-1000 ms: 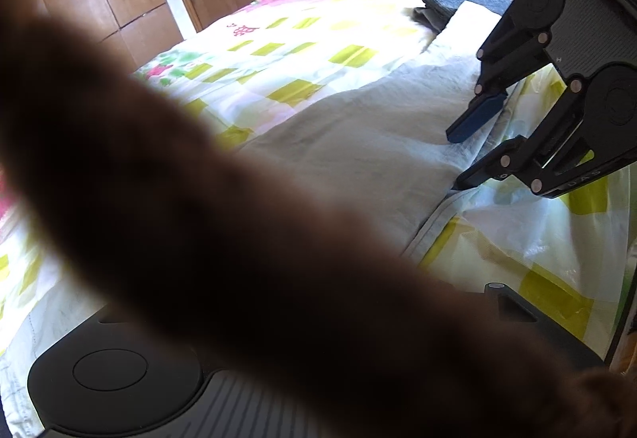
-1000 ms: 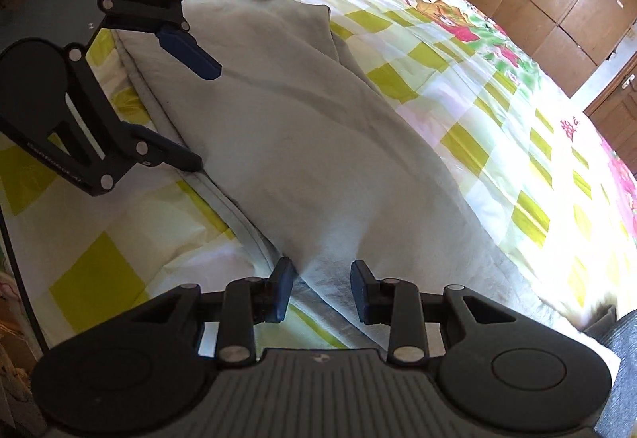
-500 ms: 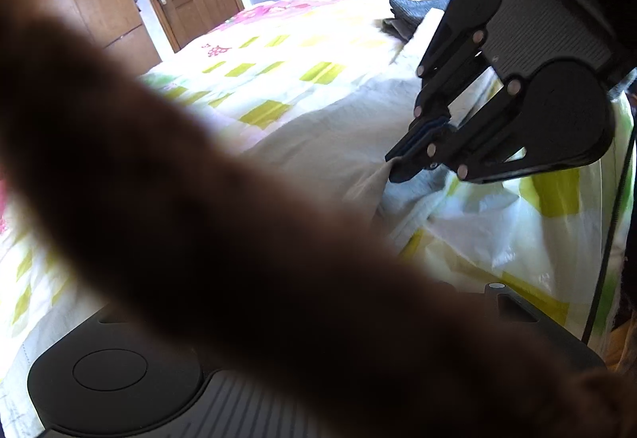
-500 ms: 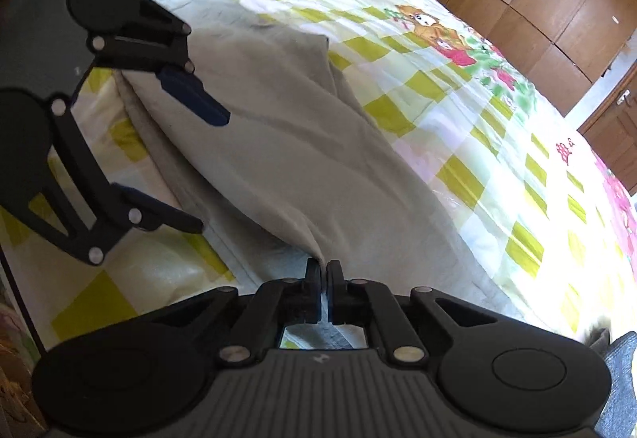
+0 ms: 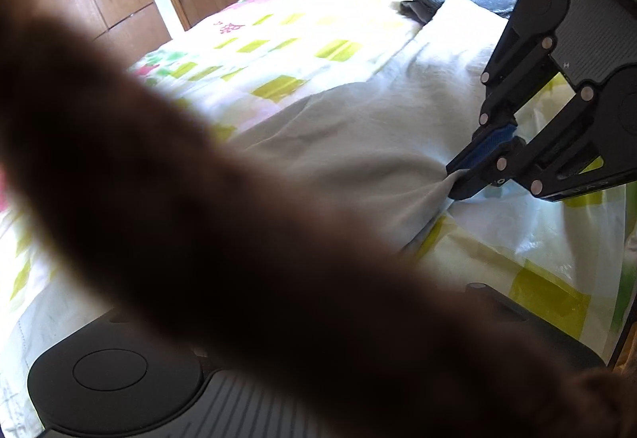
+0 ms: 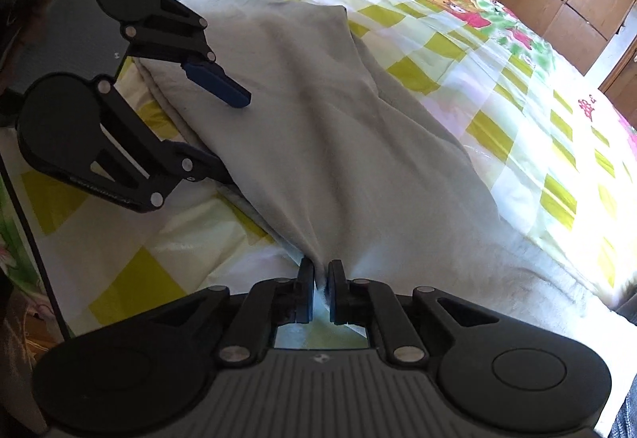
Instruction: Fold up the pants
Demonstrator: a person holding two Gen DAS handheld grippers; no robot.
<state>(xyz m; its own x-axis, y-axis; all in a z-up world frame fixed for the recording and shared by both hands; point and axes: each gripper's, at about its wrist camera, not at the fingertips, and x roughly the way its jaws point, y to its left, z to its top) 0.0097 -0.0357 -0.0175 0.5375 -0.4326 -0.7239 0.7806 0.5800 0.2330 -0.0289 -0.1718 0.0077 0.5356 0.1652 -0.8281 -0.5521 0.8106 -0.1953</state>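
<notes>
Right wrist view, left to right: left gripper (image 6: 229,139) at 10 o'clock, jaws spread wide, lower finger tucked under the edge of the grey pants (image 6: 338,127), upper blue-padded finger above the cloth. Pants laid across the checked bedspread (image 6: 517,111), centre toward 1 o'clock. Right gripper (image 6: 320,289) at 6 o'clock, nearly closed, pinching a fold of pants. Left wrist view mostly blocked by a brown blur (image 5: 199,219).

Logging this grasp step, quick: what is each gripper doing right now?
Left gripper: open, fingers straddling the edge of the grey pants.
Right gripper: closed on the pants' near edge.
</notes>
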